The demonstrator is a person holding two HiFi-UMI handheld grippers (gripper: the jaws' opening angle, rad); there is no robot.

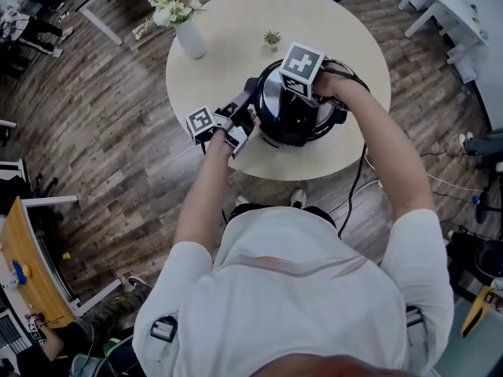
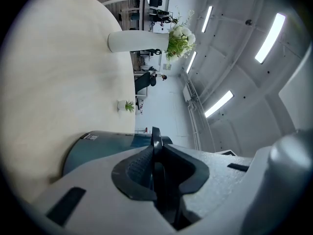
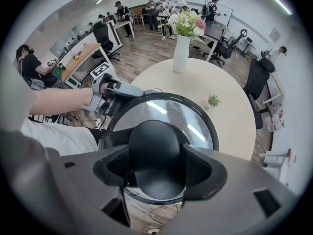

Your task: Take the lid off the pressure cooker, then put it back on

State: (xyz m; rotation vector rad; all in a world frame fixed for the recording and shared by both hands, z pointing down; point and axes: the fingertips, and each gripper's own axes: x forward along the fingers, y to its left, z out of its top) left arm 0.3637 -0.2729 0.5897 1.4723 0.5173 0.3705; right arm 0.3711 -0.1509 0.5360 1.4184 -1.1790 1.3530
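A black pressure cooker [image 1: 297, 124] stands near the front edge of the round table [image 1: 236, 22]. Its glass lid [image 3: 168, 114] sits on the pot. My right gripper [image 3: 159, 173] points straight down over it, with both pads against the sides of the black lid knob [image 3: 157, 155]. In the head view only its marker cube shows above the lid [image 1: 271, 93]. My left gripper [image 2: 155, 168] lies level at the cooker's left side [image 1: 234, 126]. Its jaws are shut on a thin black side handle [image 2: 156, 140] of the dark pot body [image 2: 98, 148].
A white vase of flowers [image 1: 187, 34] stands at the table's far left and a tiny potted plant [image 1: 272, 38] behind the cooker. A black cable [image 1: 355, 183] hangs off the front edge. Desks, chairs and people ring the room.
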